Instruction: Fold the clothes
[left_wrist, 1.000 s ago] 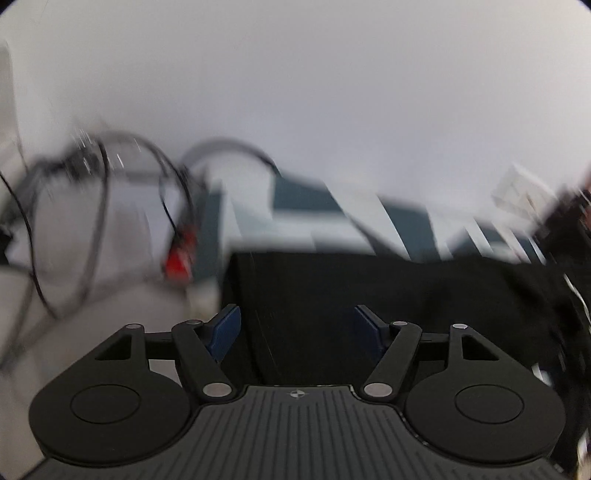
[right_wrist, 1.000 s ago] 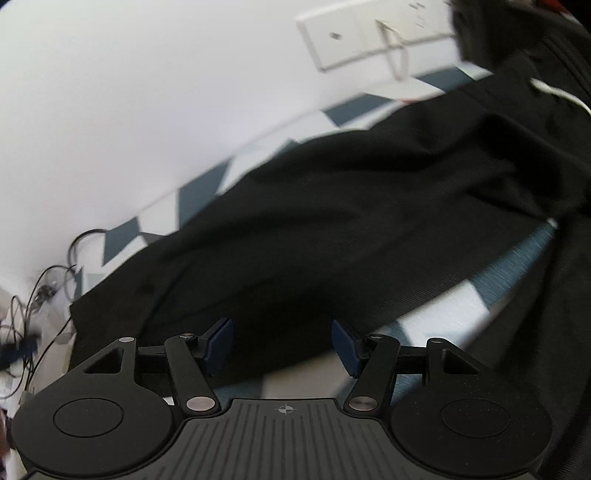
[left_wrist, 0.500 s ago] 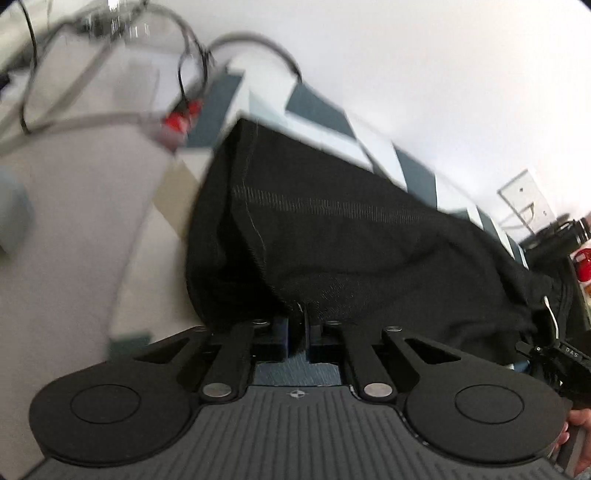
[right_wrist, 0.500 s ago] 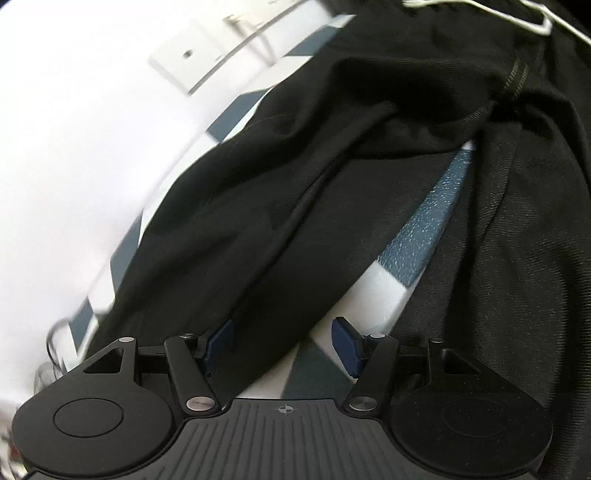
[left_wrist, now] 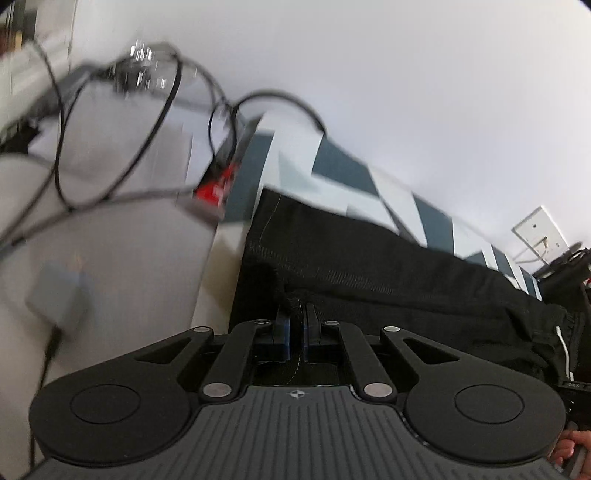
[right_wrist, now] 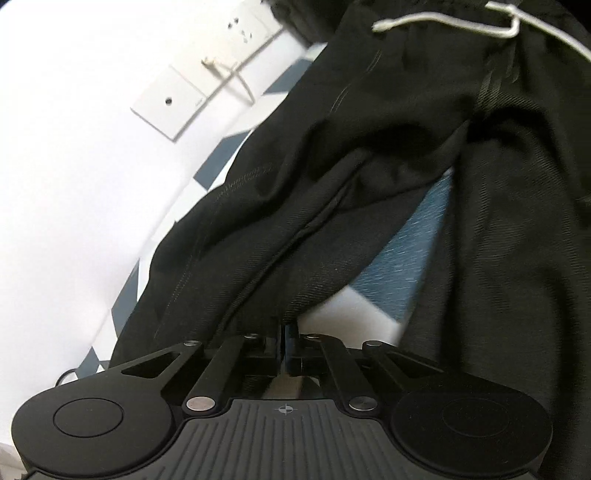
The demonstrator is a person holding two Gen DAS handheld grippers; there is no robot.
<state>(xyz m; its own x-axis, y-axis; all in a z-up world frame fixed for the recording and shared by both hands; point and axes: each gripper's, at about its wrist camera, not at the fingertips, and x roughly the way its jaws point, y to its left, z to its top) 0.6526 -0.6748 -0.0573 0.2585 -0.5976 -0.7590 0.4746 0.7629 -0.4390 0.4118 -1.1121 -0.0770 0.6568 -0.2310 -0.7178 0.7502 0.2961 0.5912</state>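
Note:
A pair of black trousers (left_wrist: 388, 266) lies spread over a blue-and-white patterned cloth (left_wrist: 332, 166). In the left wrist view my left gripper (left_wrist: 296, 317) is shut on the hem end of one leg, with a pinch of black fabric between the blue pads. In the right wrist view the black trousers (right_wrist: 351, 177) run up to the waistband and its white drawstring (right_wrist: 443, 18). My right gripper (right_wrist: 290, 330) is shut on the lower edge of a leg's fabric fold.
Black cables (left_wrist: 122, 147) loop over a grey-white surface to the left, with a red plug (left_wrist: 214, 192) and a grey adapter (left_wrist: 55, 295). A white wall with a socket plate (right_wrist: 173, 107) stands behind. A person's fingers (left_wrist: 569, 446) show at the lower right edge.
Both grippers were open a second ago. The left one closed on the trouser hem first; the right one rolled, moved in along the leg and has just closed on the fabric.

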